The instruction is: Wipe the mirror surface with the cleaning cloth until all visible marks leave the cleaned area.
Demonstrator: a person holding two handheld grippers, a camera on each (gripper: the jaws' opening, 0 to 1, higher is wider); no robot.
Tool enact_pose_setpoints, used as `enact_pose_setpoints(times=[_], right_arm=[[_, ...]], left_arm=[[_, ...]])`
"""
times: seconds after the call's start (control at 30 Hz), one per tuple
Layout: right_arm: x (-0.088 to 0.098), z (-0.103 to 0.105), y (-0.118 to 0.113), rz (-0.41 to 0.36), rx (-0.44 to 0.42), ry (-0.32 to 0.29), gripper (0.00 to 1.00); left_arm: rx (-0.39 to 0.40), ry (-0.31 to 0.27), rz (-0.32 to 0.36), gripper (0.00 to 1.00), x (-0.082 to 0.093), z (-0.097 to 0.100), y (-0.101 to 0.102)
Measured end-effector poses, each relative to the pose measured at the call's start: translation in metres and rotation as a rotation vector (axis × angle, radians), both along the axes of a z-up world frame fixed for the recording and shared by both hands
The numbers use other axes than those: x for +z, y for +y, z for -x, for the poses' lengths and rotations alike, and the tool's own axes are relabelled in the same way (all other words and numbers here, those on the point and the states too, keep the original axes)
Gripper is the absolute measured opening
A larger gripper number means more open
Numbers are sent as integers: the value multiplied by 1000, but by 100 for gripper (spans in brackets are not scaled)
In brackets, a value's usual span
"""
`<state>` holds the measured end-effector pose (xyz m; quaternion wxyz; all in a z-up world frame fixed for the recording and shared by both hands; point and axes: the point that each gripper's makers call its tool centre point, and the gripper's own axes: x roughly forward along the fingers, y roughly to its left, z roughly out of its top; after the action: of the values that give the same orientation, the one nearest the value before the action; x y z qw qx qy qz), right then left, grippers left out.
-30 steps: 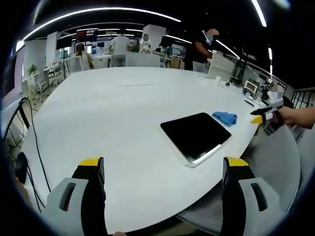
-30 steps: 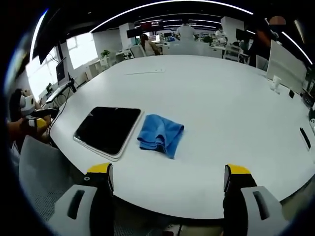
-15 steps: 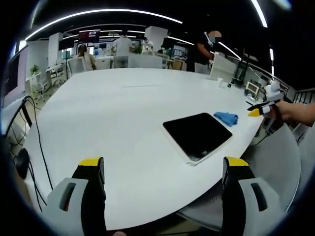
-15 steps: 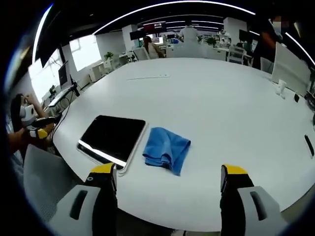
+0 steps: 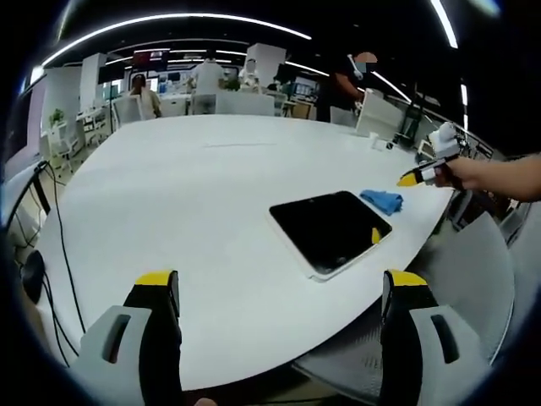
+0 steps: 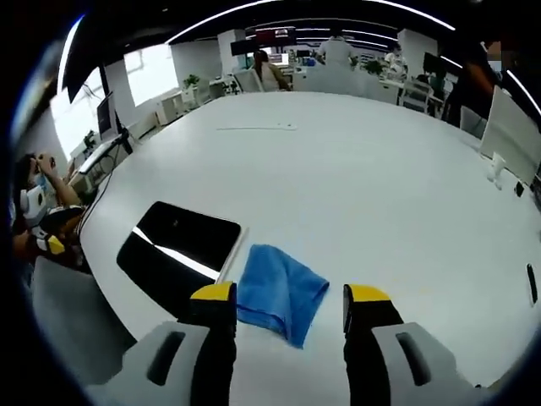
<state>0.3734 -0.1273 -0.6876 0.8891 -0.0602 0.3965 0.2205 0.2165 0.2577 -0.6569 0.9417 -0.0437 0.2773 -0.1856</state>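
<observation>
A wide, rounded white table (image 5: 169,203) with a smooth matte top carried a flat, dark, glossy rectangular mirror (image 5: 330,229) in a pale frame near its edge. Just beside it lay a crumpled soft blue cloth (image 6: 279,292). The right gripper (image 6: 287,301) hung above the cloth, jaws spread and empty; the left gripper (image 5: 283,288) was likewise released.

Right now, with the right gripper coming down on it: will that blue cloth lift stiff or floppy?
Probably floppy: the blue cloth lies crumpled in soft folds on the white table. Likely light, so it may drag rather than resist. Beside the mirror, it could brush that edge when pulled.
</observation>
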Motion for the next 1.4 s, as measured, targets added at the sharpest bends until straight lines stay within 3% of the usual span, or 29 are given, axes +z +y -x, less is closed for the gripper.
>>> enact_pose_setpoints(times=[0.27, 0.43, 0.5, 0.6, 0.8, 0.93, 1.2, 1.27, 1.4], right_arm=[[-40, -8, 14, 22, -14, 71, 27], [-53, -7, 18, 65, -5, 75, 16], [-57, -10, 17, 72, -11, 75, 17], [-56, -12, 13, 112, -10, 66, 12], [-57, -12, 13, 103, -28, 89, 5], [-57, -12, 13, 104, -58, 116, 4], [-58, -14, 14, 98, -39, 159, 4], [-53, -15, 14, 77, -91, 183, 3], [-36, -26, 21, 62, -121, 151, 2]], left_arm=[[-15, 16, -4, 95, -2, 2, -1], [3, 11, 2, 96, -2, -1, 3], [2, 11, 2, 96, -2, -2, 3], [1, 13, -4, 97, -3, -4, 5], [-11, 10, -5, 97, -2, -8, 2], [-23, 8, -8, 97, -1, -11, 1], [-36, 12, -11, 97, -7, -12, 1], [-54, 16, -36, 96, -10, -11, 3], [-49, -7, -38, 99, -6, -13, 9]])
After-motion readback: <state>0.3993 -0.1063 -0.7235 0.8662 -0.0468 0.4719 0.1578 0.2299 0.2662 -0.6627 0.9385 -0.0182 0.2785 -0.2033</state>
